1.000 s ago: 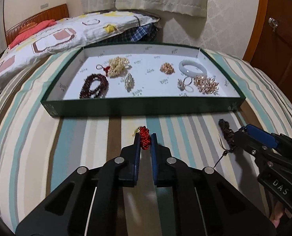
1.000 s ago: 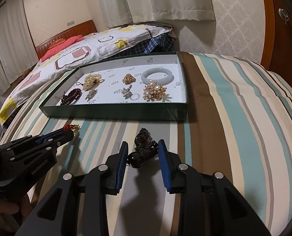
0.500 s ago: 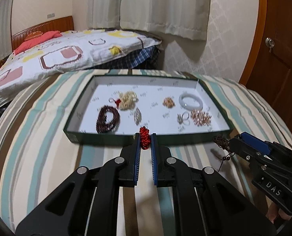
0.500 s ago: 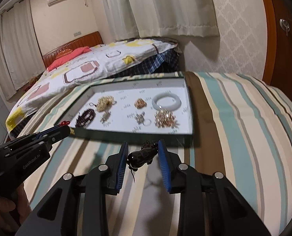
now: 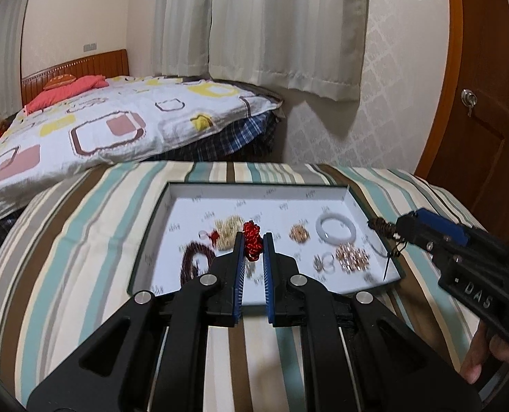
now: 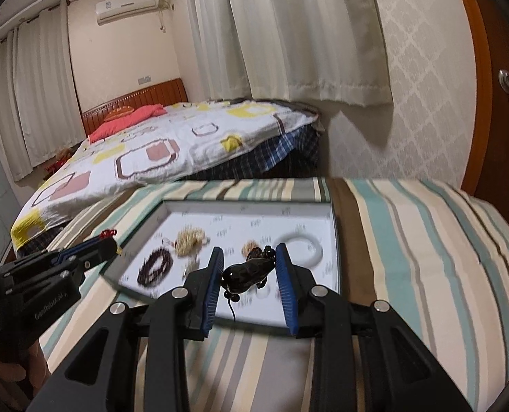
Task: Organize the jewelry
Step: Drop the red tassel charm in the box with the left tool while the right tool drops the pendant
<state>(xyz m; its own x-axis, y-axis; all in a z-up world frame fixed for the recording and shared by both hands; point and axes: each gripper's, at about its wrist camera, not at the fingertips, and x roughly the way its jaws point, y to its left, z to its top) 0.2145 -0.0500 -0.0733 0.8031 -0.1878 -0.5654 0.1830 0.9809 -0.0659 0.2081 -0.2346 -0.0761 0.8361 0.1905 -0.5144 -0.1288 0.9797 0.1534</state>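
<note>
Left wrist view: left gripper clamped tight on red beaded piece, poised above near half of tray; bare floor just ahead.

Right wrist view: right gripper pinching dark beaded bracelet, cord dangling, over tray's near right part, white bangle just beyond.

Striped bedspread in teal, cream, brown and grey covers the near surface. Beyond it, a second bed carries a white quilt with square patterns over plaid bedding, a red pillow at its wooden headboard. Pale curtains hang on the patterned wall. Wooden door stands right. Air conditioner mounted high.
</note>
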